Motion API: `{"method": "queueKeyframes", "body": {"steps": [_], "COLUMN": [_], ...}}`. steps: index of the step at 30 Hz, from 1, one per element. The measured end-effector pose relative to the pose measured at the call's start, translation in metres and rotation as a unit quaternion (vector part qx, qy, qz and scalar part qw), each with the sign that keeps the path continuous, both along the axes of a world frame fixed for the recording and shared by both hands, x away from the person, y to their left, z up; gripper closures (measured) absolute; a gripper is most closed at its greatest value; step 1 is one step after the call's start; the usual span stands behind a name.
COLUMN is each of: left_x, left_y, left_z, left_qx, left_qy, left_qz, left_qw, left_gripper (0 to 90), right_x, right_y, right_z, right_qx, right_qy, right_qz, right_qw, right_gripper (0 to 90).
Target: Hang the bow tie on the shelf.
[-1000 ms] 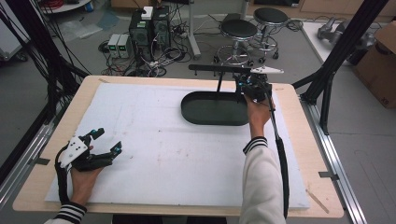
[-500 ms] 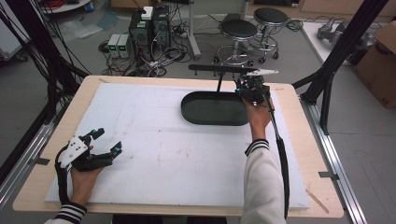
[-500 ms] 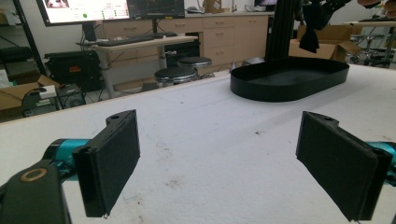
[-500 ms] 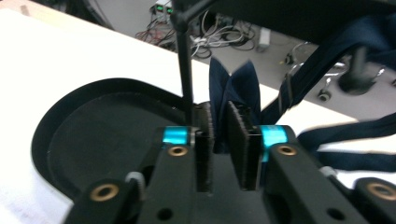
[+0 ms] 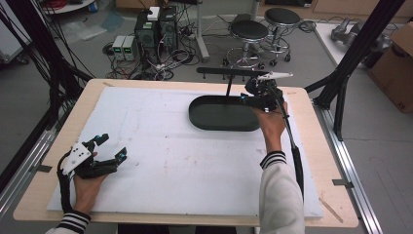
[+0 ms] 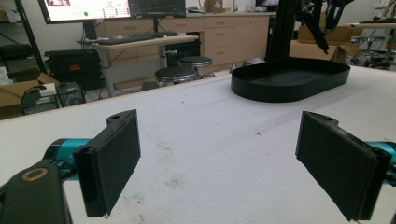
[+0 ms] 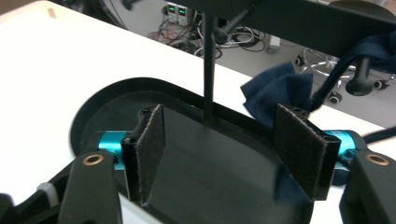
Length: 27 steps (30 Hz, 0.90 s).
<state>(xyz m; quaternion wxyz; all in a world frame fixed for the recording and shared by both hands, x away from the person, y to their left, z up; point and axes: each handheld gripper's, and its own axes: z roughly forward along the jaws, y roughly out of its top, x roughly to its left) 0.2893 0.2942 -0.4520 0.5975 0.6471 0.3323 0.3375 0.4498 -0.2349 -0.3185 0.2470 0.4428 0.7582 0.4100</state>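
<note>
Jaws of the right gripper (image 7: 219,154), just opening, stand empty over the shallow black oval tray (image 7: 219,186).

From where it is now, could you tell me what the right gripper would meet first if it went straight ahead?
Probably the thin black upright post rising from the black oval tray; it stands just beyond the open right gripper, roughly centred, though depth is hard to judge.
</note>
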Motion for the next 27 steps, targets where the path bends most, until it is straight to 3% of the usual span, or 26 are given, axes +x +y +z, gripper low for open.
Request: {"method": "queueKeyframes", "body": {"steps": [3,7,13,21,27], "left_x": [0.000,0.000,0.000,0.000,-0.001], "left_y": [0.000,0.000,0.000,0.000,-0.001], "left_z": [0.000,0.000,0.000,0.000,0.000], "left_qx": [0.002,0.000,0.002,0.003,0.007], "left_qy": [-0.001,0.000,0.000,0.000,0.001], "left_qz": [0.000,0.001,0.000,0.000,-0.001], "left_qw": [1.0000,1.0000,1.0000,1.0000,1.0000], "left_gripper": [13.9,13.7,13.6,13.6,13.1], "right_x": [-0.016,-0.038,-0.080,-0.133,-0.166], "right_y": [-0.005,-0.018,-0.033,-0.041,-0.041], "right_z": [0.003,0.001,-0.007,-0.033,-0.066], "right_qx": [0.030,0.057,0.088,0.117,0.137], "right_qy": [-0.042,-0.045,-0.072,-0.109,-0.145], "right_qz": [0.003,0.007,0.014,0.017,0.017], "right_qw": [0.9986,0.9973,0.9934,0.9870,0.9797], "right_gripper": [33.2,30.1,26.7,23.0,19.8]}}
